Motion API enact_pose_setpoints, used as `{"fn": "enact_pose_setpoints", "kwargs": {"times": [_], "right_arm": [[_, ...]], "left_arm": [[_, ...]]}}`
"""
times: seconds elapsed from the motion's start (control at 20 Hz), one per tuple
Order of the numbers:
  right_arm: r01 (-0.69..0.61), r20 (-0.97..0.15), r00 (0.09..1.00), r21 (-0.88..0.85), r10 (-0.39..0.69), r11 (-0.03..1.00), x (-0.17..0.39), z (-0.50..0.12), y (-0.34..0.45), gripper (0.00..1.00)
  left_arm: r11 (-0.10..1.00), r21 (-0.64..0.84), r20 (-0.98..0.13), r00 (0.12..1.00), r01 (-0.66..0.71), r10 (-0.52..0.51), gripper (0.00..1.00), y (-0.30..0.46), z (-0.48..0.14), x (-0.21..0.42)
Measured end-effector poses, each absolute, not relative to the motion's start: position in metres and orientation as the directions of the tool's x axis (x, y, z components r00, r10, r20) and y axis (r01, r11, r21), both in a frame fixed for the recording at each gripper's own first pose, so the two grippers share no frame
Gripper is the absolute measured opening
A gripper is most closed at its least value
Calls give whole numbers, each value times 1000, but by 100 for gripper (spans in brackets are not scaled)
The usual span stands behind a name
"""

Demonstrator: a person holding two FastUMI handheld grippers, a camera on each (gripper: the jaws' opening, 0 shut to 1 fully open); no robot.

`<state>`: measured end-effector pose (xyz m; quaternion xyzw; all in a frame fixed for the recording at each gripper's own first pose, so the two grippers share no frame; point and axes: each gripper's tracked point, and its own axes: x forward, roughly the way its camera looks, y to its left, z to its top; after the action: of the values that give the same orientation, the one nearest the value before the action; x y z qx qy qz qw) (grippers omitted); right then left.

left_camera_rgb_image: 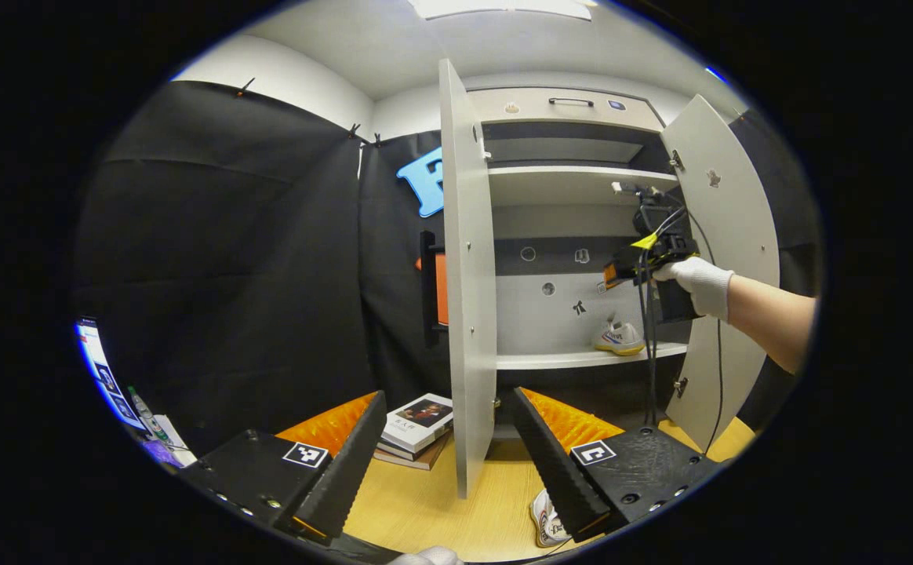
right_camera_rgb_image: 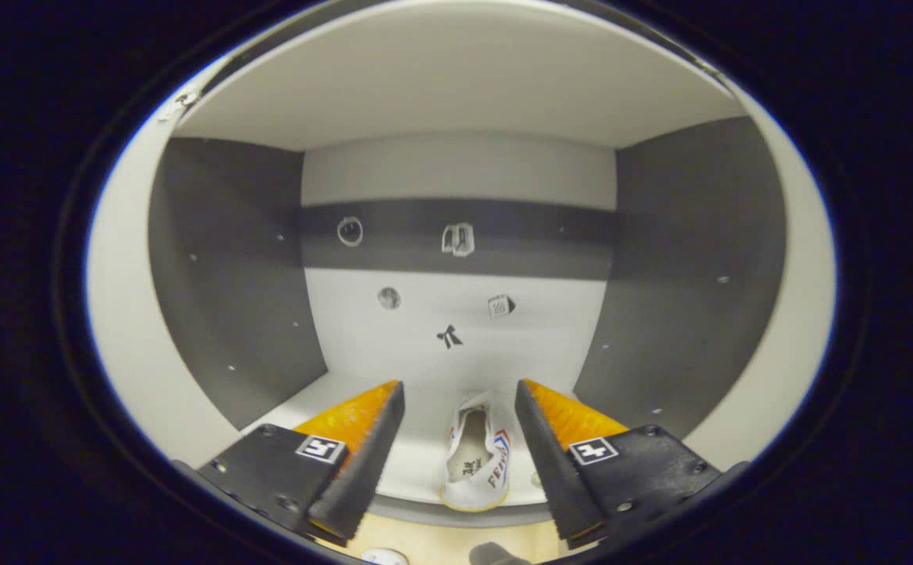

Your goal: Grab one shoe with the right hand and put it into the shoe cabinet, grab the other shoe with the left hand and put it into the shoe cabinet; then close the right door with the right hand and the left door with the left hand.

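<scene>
Both grippers' fingers (right_camera_rgb_image: 362, 439) gape empty; white shoe (right_camera_rgb_image: 476, 459) stands on cabinet shelf (right_camera_rgb_image: 417, 463).

Black cloth wall (left_camera_rgb_image: 221, 235), white ceiling (left_camera_rgb_image: 394, 47), books (left_camera_rgb_image: 417, 428) on wooden floor (left_camera_rgb_image: 425, 502).

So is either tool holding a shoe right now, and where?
No. Both tools are open and empty; one shoe sits on the cabinet shelf, the other shoe on the floor.

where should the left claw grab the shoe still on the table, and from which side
Grip the shoe on the table across its collar, coming down from above. It seems to lie upright beside the open left door, opening up, so the rim probably gives two thin walls to pinch. The left claw is open already.
</scene>
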<state>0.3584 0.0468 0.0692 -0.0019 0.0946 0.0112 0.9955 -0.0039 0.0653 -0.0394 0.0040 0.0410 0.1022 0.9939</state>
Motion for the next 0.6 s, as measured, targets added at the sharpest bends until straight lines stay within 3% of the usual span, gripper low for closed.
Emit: {"fn": "enact_pose_setpoints", "kwargs": {"times": [0.05,0.1,0.35,0.55,0.6], "right_arm": [[-21,-154,988,8,22,1000,336,75,44,99],[-24,-122,992,18,26,1000,316,82,41,100],[-44,2,999,19,44,999,210,85,19,100],[-26,-1,1000,6,26,1000,133,48,-6,100],[-19,-1,1000,-4,19,1000,118,38,-13,100]], "left_arm": [[982,14,-77,979,-188,188,96,63,-39,-3],[985,12,-73,983,-170,170,96,61,-38,-2],[997,25,-61,995,-76,77,100,45,-38,-1],[999,32,-67,998,-8,10,96,27,-42,0],[999,33,-66,998,4,-2,100,23,-44,1]]}}
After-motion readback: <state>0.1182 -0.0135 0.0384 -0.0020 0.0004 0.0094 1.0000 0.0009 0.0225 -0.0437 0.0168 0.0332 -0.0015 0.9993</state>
